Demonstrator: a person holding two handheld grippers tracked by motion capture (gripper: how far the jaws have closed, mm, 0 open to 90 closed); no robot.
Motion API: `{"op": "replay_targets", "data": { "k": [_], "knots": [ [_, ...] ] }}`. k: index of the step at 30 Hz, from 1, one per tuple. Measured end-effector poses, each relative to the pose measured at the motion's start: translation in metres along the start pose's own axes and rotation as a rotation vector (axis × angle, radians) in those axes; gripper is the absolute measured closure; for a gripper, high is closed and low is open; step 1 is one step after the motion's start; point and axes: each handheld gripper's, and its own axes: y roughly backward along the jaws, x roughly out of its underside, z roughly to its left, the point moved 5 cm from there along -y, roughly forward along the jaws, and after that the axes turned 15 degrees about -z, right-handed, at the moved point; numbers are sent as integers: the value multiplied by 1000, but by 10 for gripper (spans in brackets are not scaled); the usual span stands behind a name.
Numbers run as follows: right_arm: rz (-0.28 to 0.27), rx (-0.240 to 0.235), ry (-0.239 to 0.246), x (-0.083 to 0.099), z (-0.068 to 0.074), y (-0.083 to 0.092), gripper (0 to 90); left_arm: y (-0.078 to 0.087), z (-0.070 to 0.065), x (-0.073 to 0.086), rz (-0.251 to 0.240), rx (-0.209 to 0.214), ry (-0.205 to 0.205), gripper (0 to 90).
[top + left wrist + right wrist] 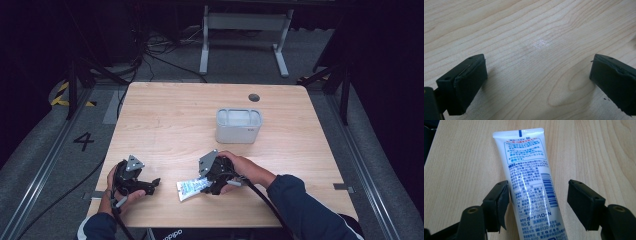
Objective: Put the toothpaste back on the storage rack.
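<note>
A light wooden table (165, 120) carries a grey tub (239, 126) right of centre, towards the far side. A white tube (191, 188) with blue print lies flat near the near edge. A dark round hole (254, 97) sits by the far edge.

Table (165, 120): container (239, 125) stands on it right of centre, toward the far side. Tube (192, 188) lies flat on the table, nearer the person than the container and somewhat left of it, between the right gripper's (206, 184) jaws. Left gripper (156, 183): left of the tube, near the front edge.
</note>
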Motion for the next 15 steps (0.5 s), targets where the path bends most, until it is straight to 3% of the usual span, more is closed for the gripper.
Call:
{"op": "replay_targets", "data": {
  "k": [12, 15],
  "knots": [
    [117, -58, 52, -8, 3, -21, 359, 0, -1, 0, 2, 6, 1, 19],
    [122, -63, 51, -11, 3, -24, 353, 0, 0, 0, 1, 4, -4, 19]
  ]
}}
